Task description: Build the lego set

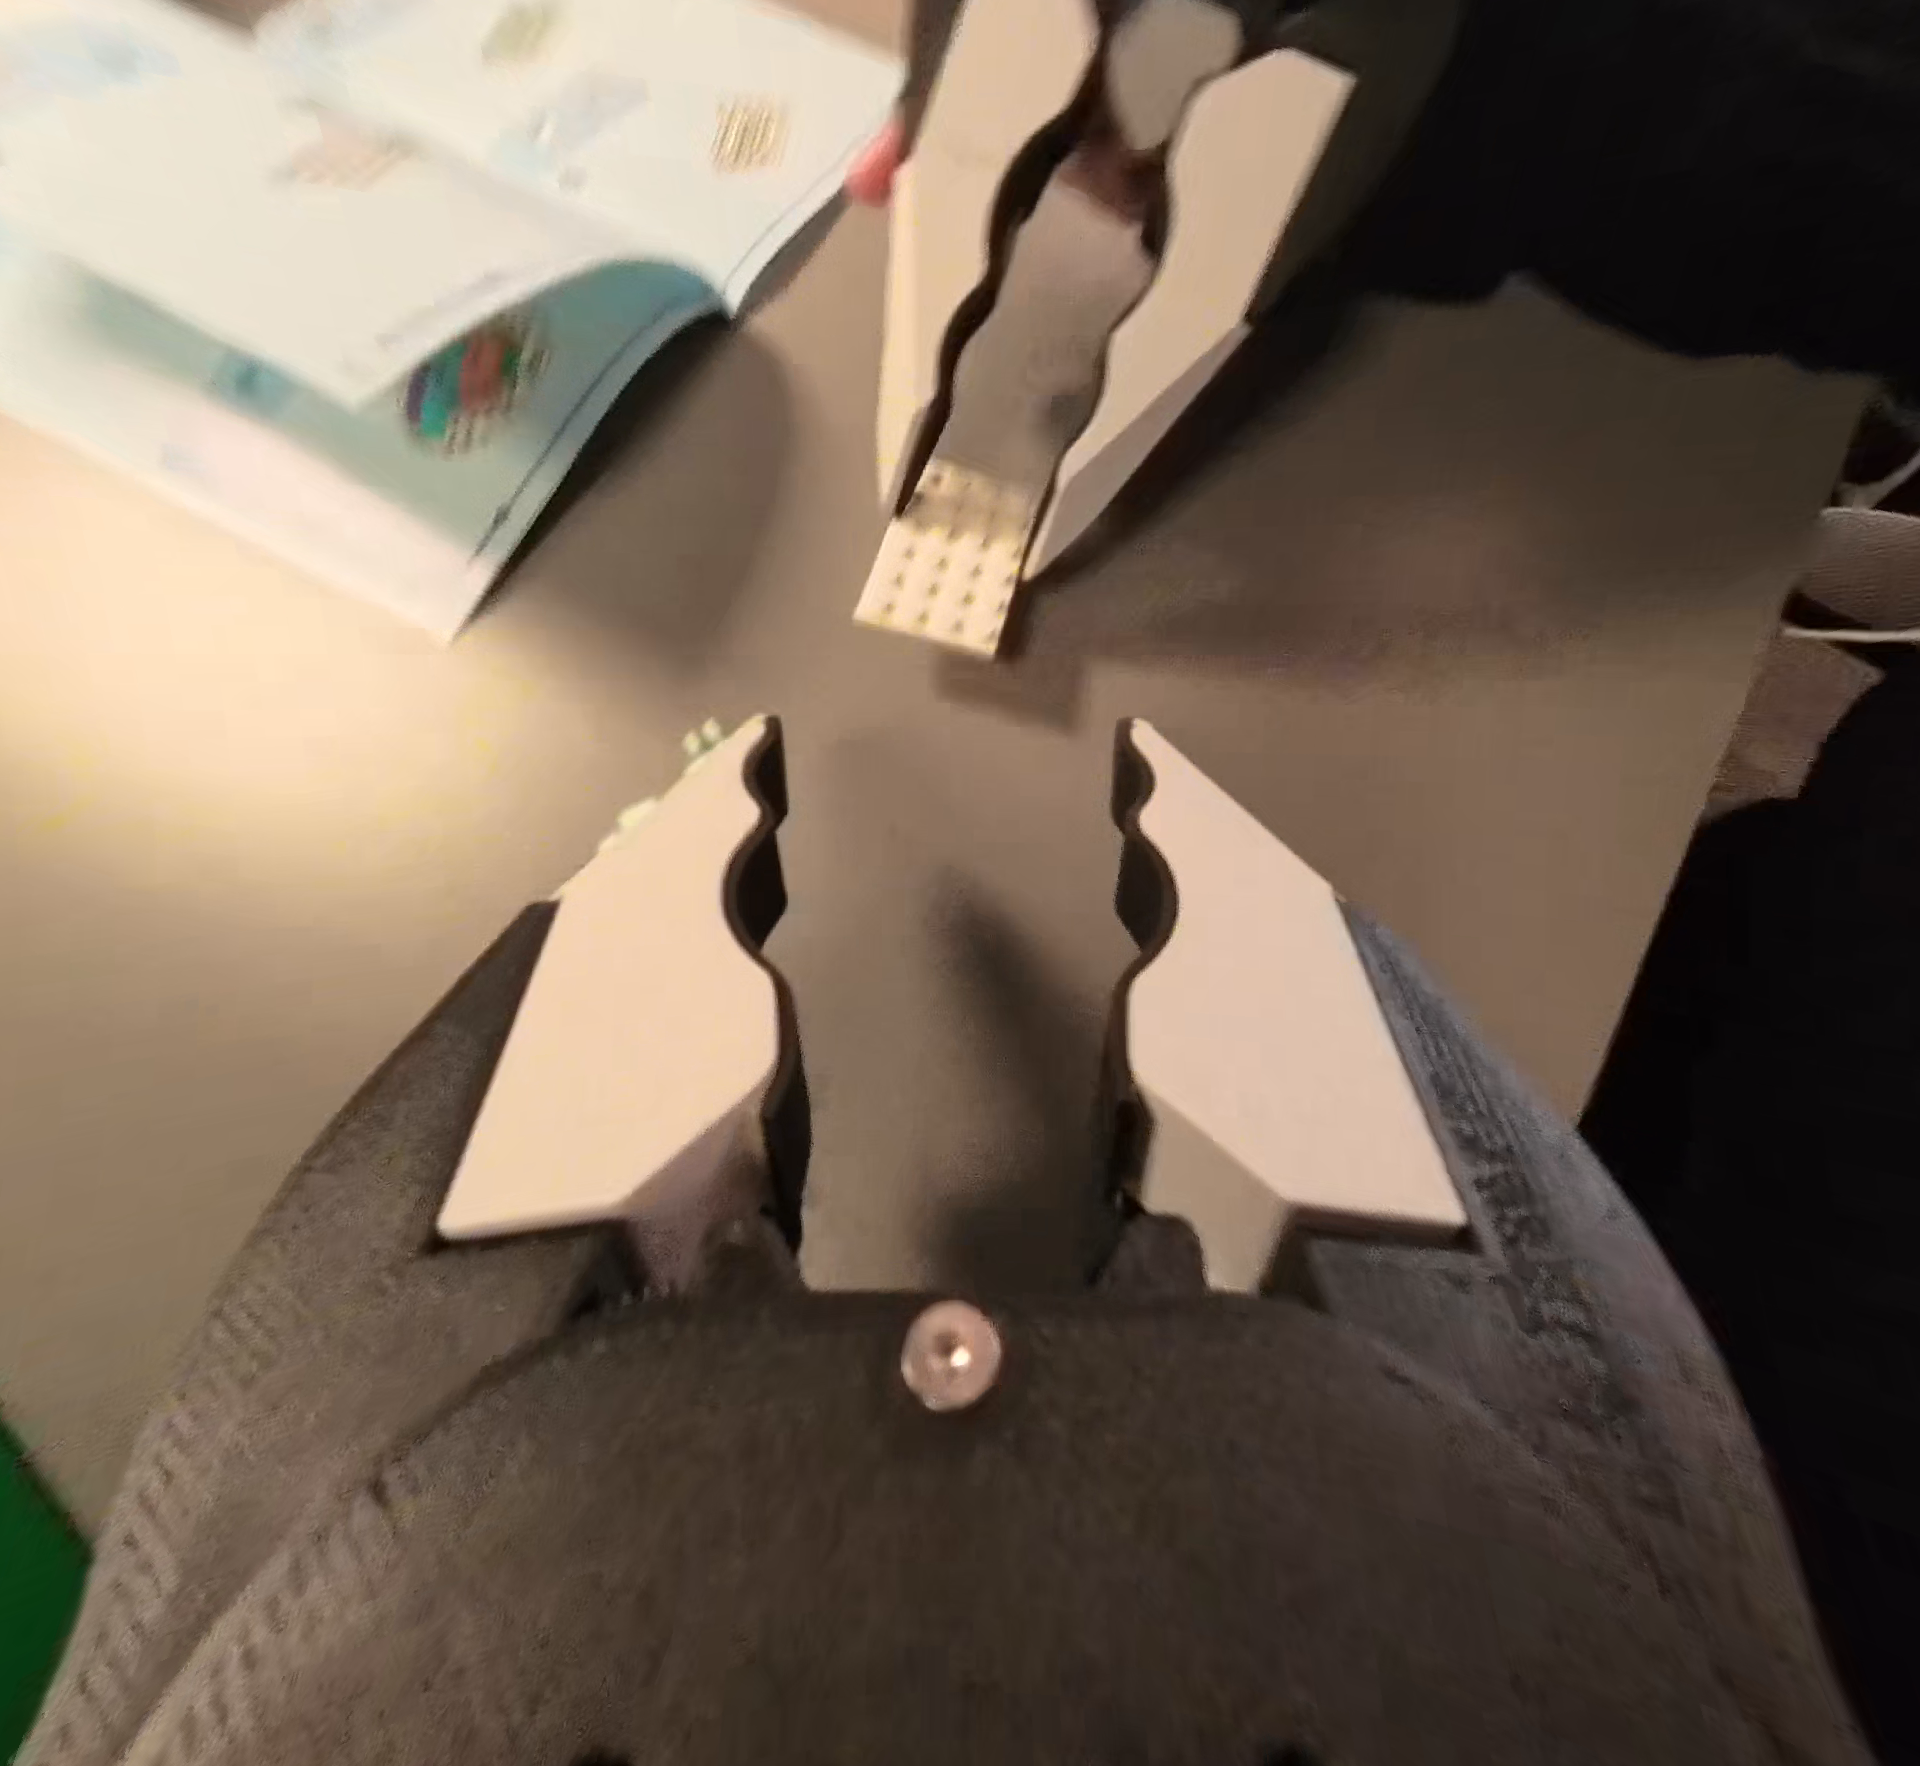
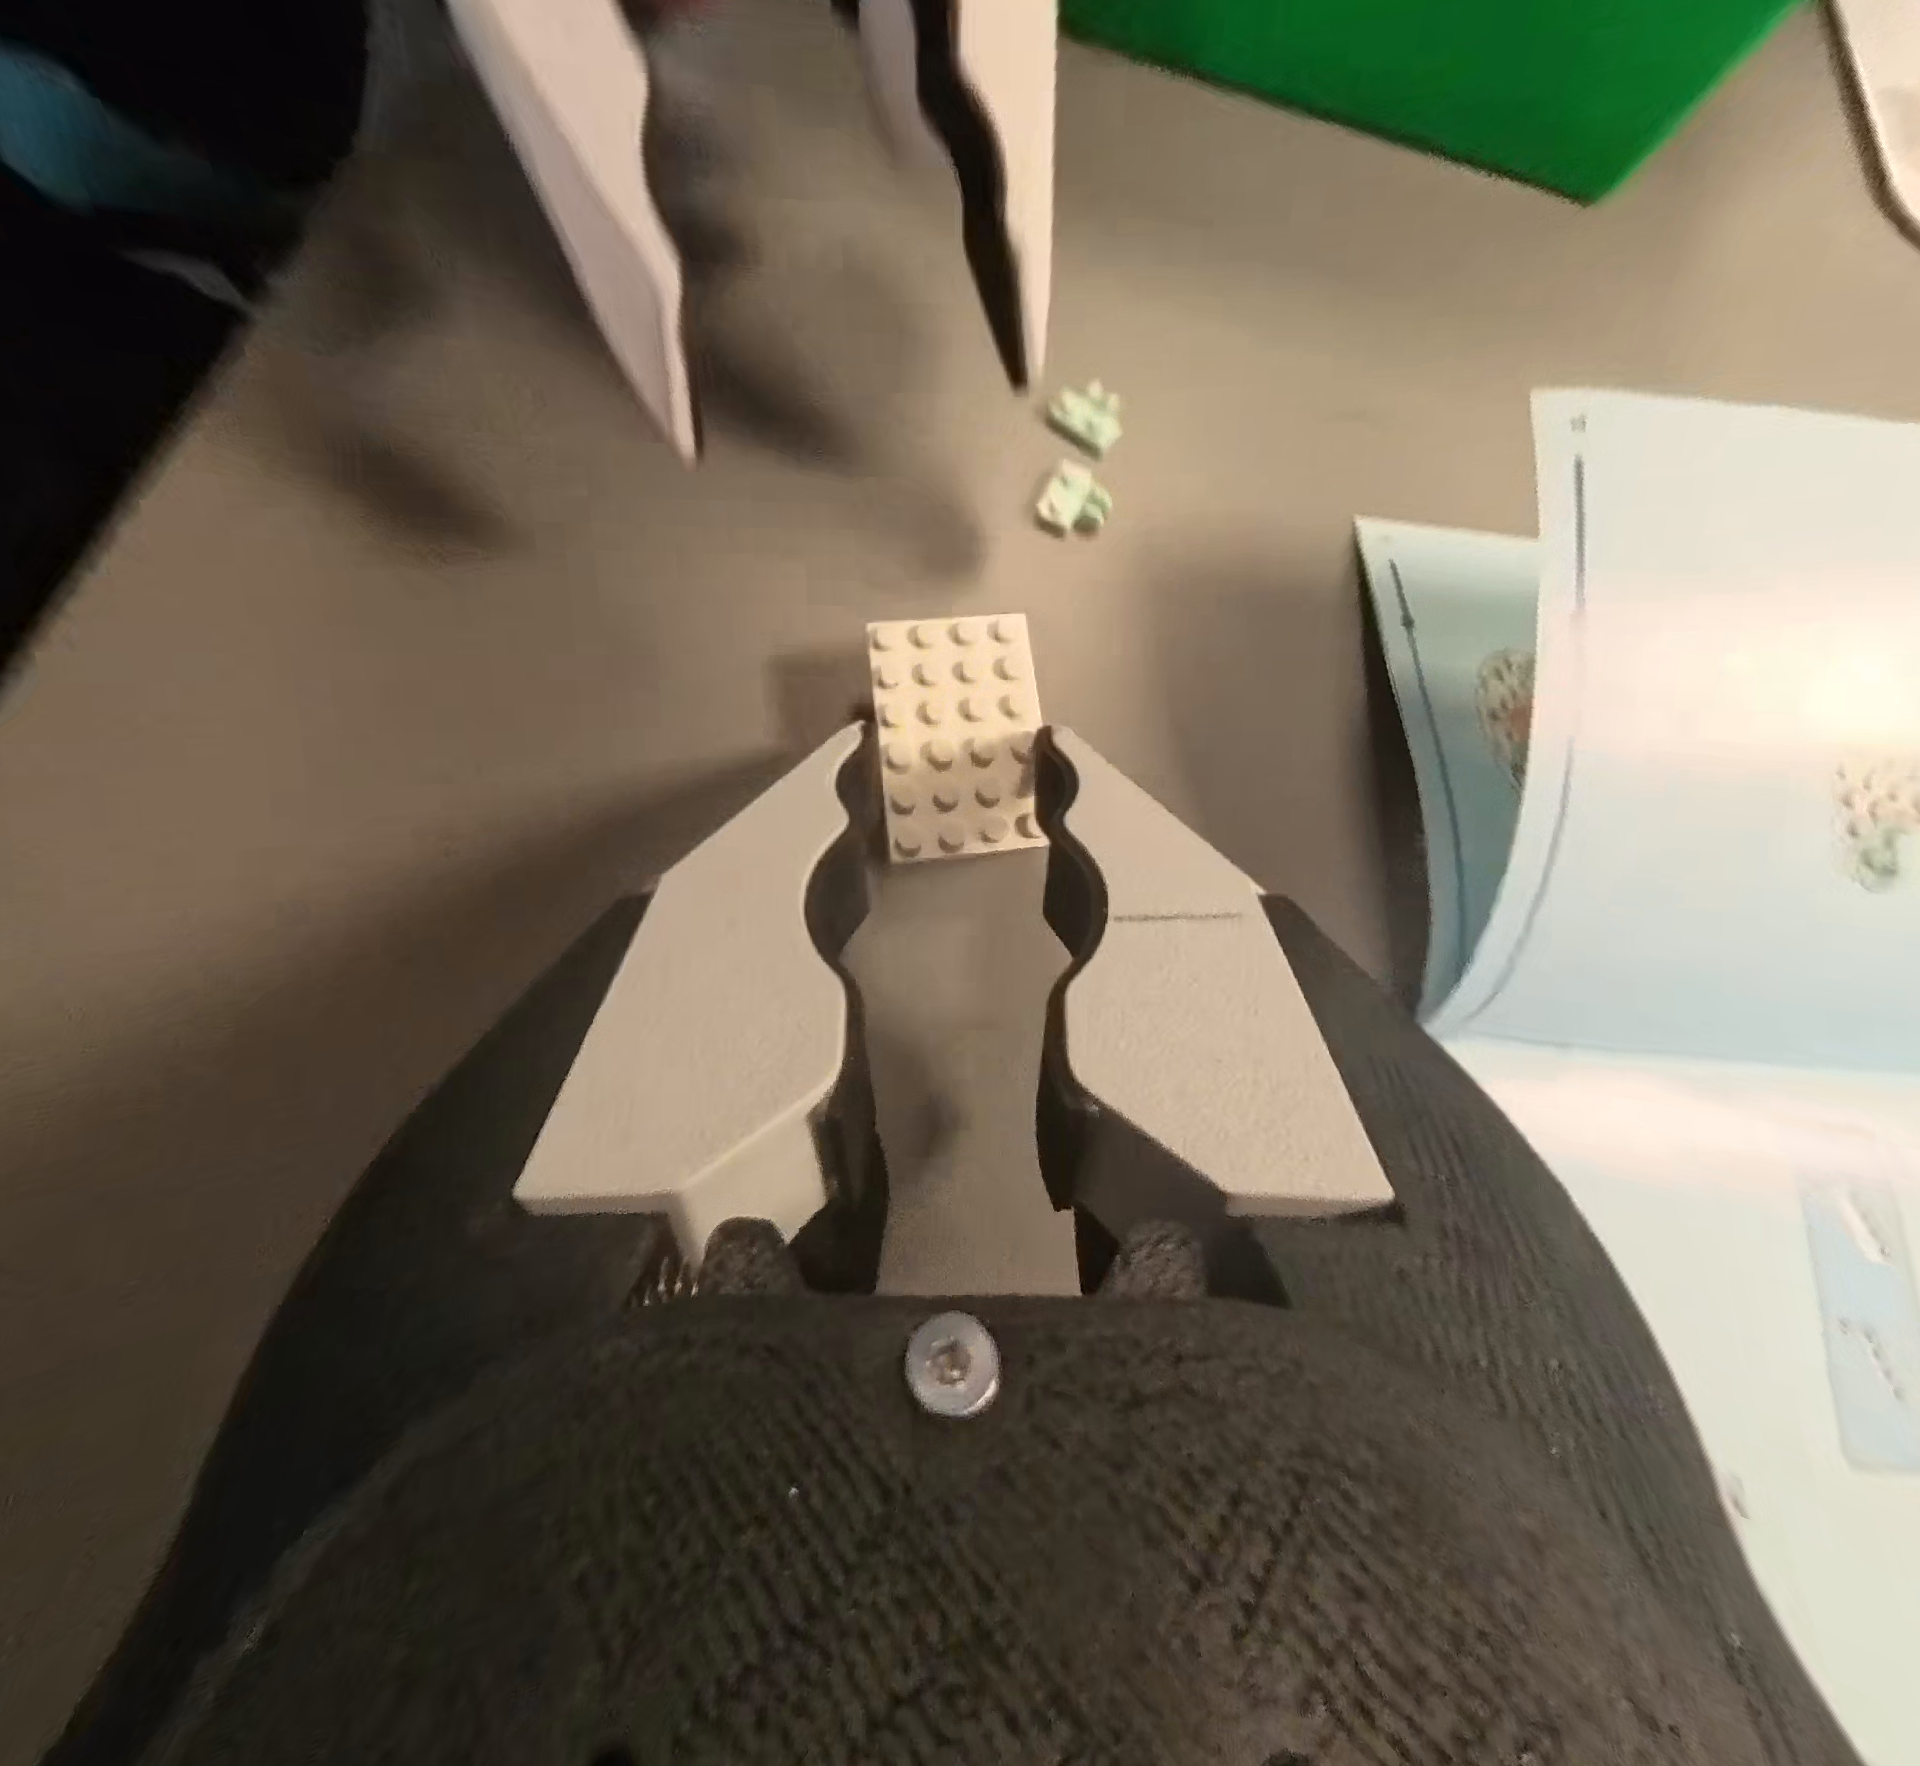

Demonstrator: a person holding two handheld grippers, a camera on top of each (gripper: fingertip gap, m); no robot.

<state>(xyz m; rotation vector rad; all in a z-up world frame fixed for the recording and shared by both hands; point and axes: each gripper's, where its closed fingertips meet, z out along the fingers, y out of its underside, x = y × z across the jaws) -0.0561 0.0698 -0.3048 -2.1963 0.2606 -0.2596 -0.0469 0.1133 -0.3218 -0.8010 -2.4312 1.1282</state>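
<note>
Right claw, plate, grey table

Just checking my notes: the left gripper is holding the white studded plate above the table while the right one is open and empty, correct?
Not quite: the grippers are swapped. The right gripper holds the white studded plate, as the right wrist view shows; the left gripper is open and empty.
</note>
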